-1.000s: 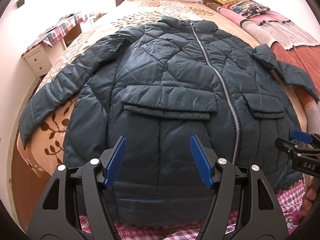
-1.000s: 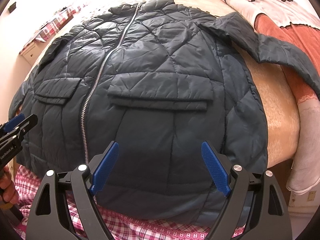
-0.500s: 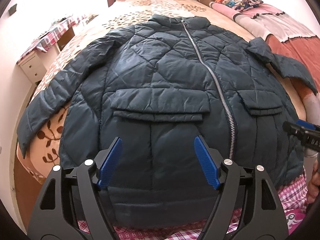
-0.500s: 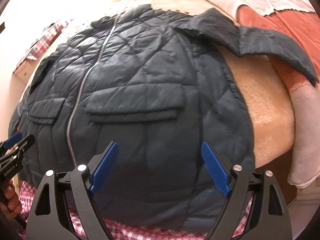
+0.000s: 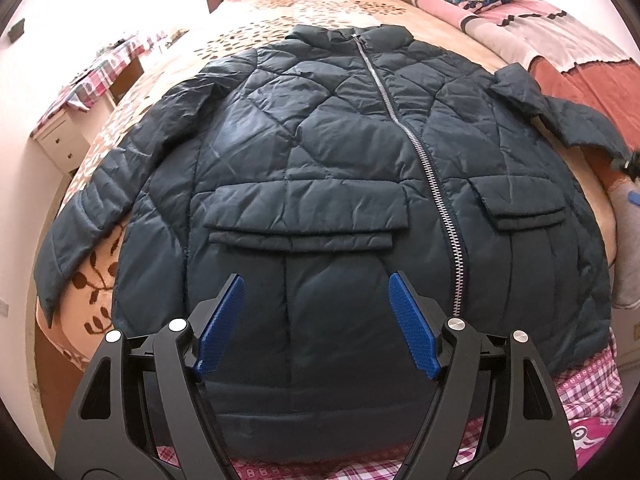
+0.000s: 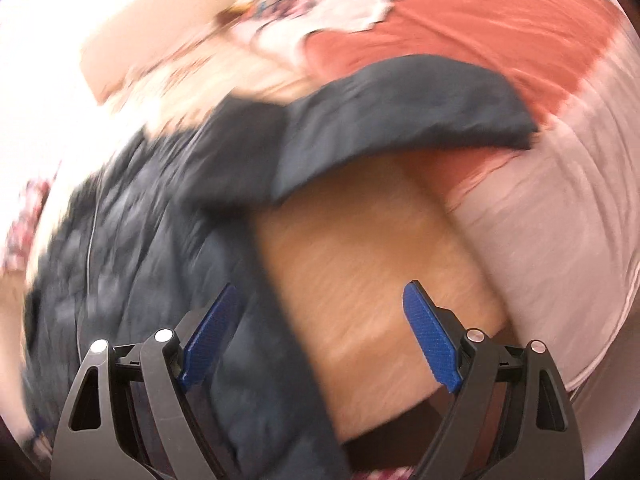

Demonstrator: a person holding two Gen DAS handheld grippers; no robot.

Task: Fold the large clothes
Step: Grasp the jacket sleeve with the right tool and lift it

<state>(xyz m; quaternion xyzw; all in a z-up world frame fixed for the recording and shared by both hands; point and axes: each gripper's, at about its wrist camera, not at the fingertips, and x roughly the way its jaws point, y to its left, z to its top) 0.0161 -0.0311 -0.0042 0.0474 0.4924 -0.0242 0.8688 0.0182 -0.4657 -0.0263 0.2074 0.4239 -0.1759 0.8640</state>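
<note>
L gripper [image 5: 316,322]: jaws spread, just been opening, nothing betw. pads; hangs over jacket [image 5: 320,184] hem at foot edge of bed [image 5: 100,256]. R gripper [image 6: 316,334]: jaws spread wide, empty, above jacket's side seam nr right edge of bed; view blurred. Jacket: dark quilted, zipped, lying flat front-up across bed, collar toward headboard, both sleeves out to sides. Progress: no fold visible yet; sleeves and body all left to do. Est. next: right sleeve [image 6: 400,120].
</note>
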